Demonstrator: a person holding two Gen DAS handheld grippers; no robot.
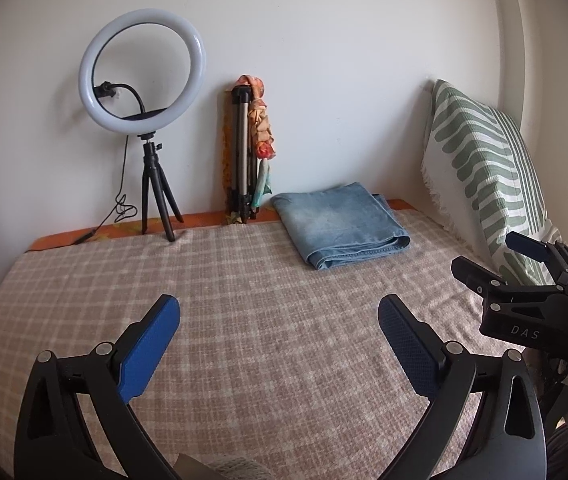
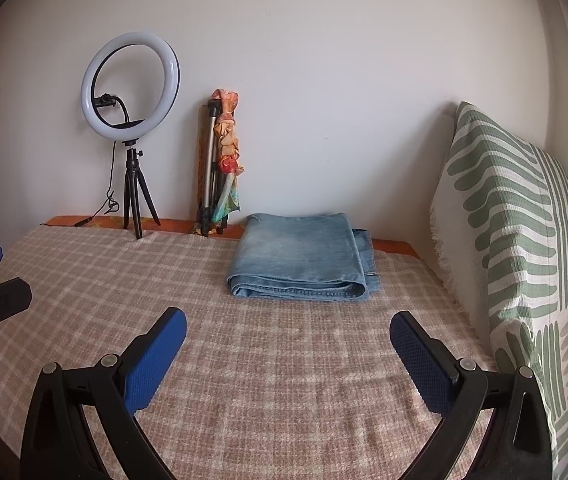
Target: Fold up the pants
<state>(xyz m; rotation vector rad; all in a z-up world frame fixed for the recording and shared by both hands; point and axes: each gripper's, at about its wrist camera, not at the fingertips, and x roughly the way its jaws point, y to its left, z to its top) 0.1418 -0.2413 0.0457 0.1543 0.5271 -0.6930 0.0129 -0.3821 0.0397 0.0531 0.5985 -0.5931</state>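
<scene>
Folded pants (image 1: 342,226) lie as a compact stack at the far edge of the checked bed cover (image 1: 243,320), toward its right corner, near the striped cushion (image 1: 484,184). Left gripper (image 1: 279,312) and right gripper (image 2: 288,330) hover near the front edge, fingers wide apart, empty. Risk: any re-grip of a single top layer would likely drag the stack open.

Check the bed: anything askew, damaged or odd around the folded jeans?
Nothing stands out. The folded jeans lie flat on the checked blanket near the wall; one lower layer sticks out a little on the right. The ring light stands upright. Left gripper and right gripper are open and empty.
</scene>
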